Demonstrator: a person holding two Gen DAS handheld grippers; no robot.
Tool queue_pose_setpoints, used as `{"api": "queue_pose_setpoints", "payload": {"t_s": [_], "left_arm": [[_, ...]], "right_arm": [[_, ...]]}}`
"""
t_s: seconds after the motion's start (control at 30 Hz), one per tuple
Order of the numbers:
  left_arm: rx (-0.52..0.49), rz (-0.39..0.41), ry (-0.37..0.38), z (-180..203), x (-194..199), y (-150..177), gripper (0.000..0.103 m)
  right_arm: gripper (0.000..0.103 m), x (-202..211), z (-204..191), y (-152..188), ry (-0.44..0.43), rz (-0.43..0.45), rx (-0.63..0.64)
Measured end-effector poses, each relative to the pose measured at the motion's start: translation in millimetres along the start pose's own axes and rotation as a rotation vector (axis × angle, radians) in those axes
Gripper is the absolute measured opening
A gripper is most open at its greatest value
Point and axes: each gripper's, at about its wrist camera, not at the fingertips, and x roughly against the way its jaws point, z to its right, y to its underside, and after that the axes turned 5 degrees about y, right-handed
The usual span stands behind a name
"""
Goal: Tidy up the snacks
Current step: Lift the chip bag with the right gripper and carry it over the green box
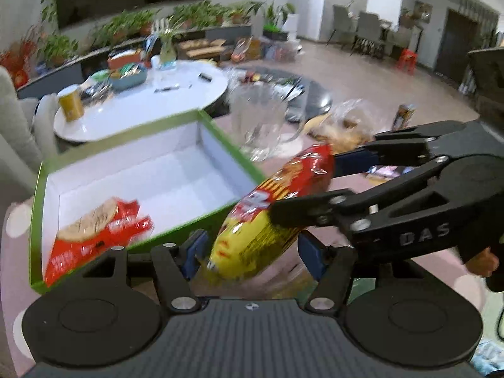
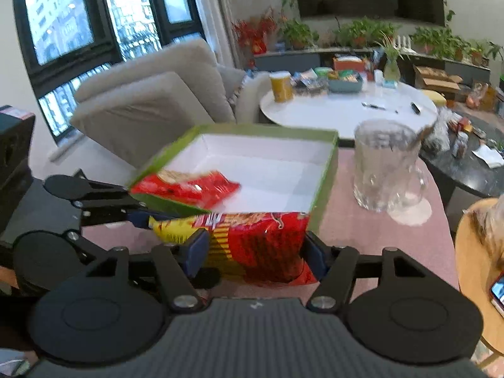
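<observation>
A green box with a white inside stands on the pink table and holds one red snack packet. A red and yellow snack bag hangs just outside the box's near wall. My right gripper is shut on its red end and shows in the left wrist view coming in from the right. My left gripper is open, its blue pads on either side of the bag's yellow end without pressing it; it shows at the left in the right wrist view.
A clear glass mug stands on the table just right of the box. A clear bag of snacks lies behind it. A white oval table with items and a beige sofa stand beyond.
</observation>
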Motion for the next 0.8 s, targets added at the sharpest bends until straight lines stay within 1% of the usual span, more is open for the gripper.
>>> {"api": "queue_pose_setpoints", "payload": {"t_s": [0.07,0.17,0.27,0.3,0.37,0.43,0.5,0.57,0.63,0.73,0.8], "left_arm": [[-0.041,0.02,0.001,6.5,6.9,-4.4,0.059],[-0.065,0.028,0.019,13.6,11.4,-6.9,0.059],[-0.098,0.024,-0.004,18.1,8.5,-2.1,0.06],[-0.098,0.014,-0.026,16.0,5.8,1.2,0.06],[-0.091,-0.008,-0.053,10.9,2.2,8.7,0.061],[-0.075,-0.027,-0.07,3.9,-0.4,17.9,0.067],[-0.06,-0.035,-0.083,-1.2,-1.4,24.4,0.068],[-0.067,-0.035,-0.068,-1.6,-0.5,29.7,0.07],[-0.088,-0.036,-0.049,1.4,-0.5,32.7,0.075],[-0.117,-0.064,-0.057,6.0,-10.8,34.3,0.075],[-0.107,-0.074,-0.071,6.1,-16.9,35.6,0.075]], "right_arm": [[0.077,5.5,-1.8,-6.5,-0.019,0.02,-0.004],[0.077,6.3,-5.6,-11.1,-0.037,0.026,-0.004],[0.077,0.6,-7.7,-9.0,0.011,0.016,0.028],[0.077,-2.2,-6.3,-5.5,0.032,0.007,0.031],[0.077,-6.7,3.8,1.3,0.045,-0.02,0.013],[0.077,-8.2,15.8,8.0,0.041,-0.038,-0.015],[0.077,-5.9,28.0,13.8,0.043,-0.027,-0.04],[0.077,0.3,34.0,18.6,0.023,-0.007,-0.041],[0.077,7.5,34.6,24.9,0.0,0.023,-0.007],[0.077,8.6,24.3,35.2,-0.01,0.039,0.112],[0.077,2.8,17.7,42.2,-0.016,0.028,0.19]]}}
